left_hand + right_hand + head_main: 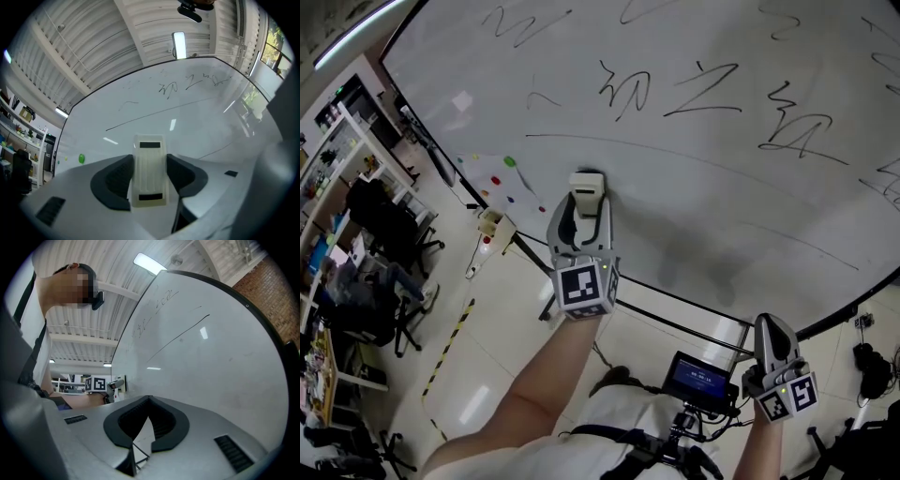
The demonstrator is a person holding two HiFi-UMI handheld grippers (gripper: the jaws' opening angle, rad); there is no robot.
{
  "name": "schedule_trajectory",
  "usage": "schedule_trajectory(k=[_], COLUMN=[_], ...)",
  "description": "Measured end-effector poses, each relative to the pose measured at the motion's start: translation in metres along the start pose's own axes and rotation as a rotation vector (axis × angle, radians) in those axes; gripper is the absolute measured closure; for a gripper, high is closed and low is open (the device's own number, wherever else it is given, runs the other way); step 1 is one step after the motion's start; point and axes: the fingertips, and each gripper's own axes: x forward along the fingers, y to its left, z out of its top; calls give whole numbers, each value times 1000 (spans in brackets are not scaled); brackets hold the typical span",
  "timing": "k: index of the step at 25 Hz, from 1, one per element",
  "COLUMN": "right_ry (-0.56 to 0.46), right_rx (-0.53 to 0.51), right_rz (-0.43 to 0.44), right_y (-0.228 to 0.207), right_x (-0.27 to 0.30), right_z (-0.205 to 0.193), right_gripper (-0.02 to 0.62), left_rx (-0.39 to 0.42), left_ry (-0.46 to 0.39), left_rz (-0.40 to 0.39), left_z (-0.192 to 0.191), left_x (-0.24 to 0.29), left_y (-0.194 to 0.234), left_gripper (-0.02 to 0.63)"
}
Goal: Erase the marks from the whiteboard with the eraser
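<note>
The eraser's (587, 186) wiping face is hidden against the whiteboard (694, 187), below the black marks (703, 89), some cut off at the right edge. The left gripper (586, 208), arm stretched forward, clamps the eraser; the right gripper (769, 326) hangs low, jaws closed on nothing

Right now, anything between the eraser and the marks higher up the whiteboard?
Nothing visible. The left tongs grip the eraser low in front of the whiteboard; only bare board separates it from the long line and the scribbles above. The coloured magnets sit off to the left.
</note>
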Motion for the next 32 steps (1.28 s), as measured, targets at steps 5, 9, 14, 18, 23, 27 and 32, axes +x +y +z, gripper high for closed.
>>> schedule_trajectory(k=[5, 9, 14, 18, 23, 27, 32], right_ry=[-8, -18, -21, -19, -21, -22, -17], right_rx=[-8, -15, -27, -37, -50, -63, -80], right_rz=[-18, -35, -66, -98, -105, -123, -176], right_y=[-7, -6, 2, 7, 25, 41, 53], right_x=[-21, -30, -33, -32, -13, 1, 5], right_z=[5, 7, 12, 15, 20, 22, 21], right_gripper=[571, 571, 571, 571, 571, 571, 571], left_rx=[54, 47, -10, 31, -12, 8, 16], left_ry=[-63, -62, -34, -40, 3, 16, 4], left_rz=[-199, -377, -324, -283, -147, -9, 82], left_z=[11, 1, -11, -11, -20, -18, -19], left_x=[-19, -32, -22, -9, 8, 19, 31], left_y=[-77, -112, -65, -24, 48, 112, 162], left_gripper=[353, 353, 353, 350, 353, 353, 353])
